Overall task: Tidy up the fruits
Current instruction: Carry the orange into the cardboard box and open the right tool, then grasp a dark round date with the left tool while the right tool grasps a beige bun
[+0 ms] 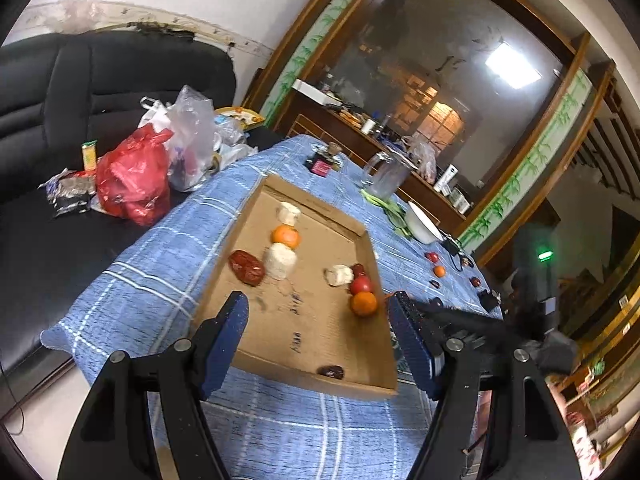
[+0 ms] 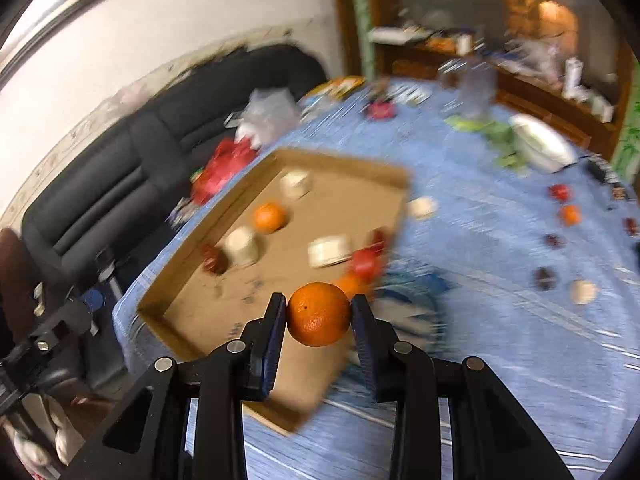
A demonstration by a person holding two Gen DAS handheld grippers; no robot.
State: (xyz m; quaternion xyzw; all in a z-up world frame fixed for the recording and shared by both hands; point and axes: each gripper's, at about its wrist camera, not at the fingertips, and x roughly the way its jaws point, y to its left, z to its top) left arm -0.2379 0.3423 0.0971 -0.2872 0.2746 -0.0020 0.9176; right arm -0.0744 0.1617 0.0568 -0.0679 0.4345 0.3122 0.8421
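1. Only my right wrist view shows the right gripper (image 2: 319, 314) pinching an orange (image 2: 319, 314) above the cardboard tray's (image 2: 168, 312) near edge.
2. My left wrist view shows the left gripper (image 1: 316, 312) spread and empty over the tray (image 1: 320, 384), with a second orange (image 1: 364, 303), a tomato (image 1: 361, 284) and a red date (image 1: 247, 267) inside.
3. A white bowl (image 1: 422, 224) and a red bag (image 1: 134, 176) flank the blue tablecloth (image 1: 152, 264).

Matt cardboard tray (image 1: 280, 356) on woven cloth (image 1: 152, 280) (red bag (image 1: 132, 184) glossy plastic).
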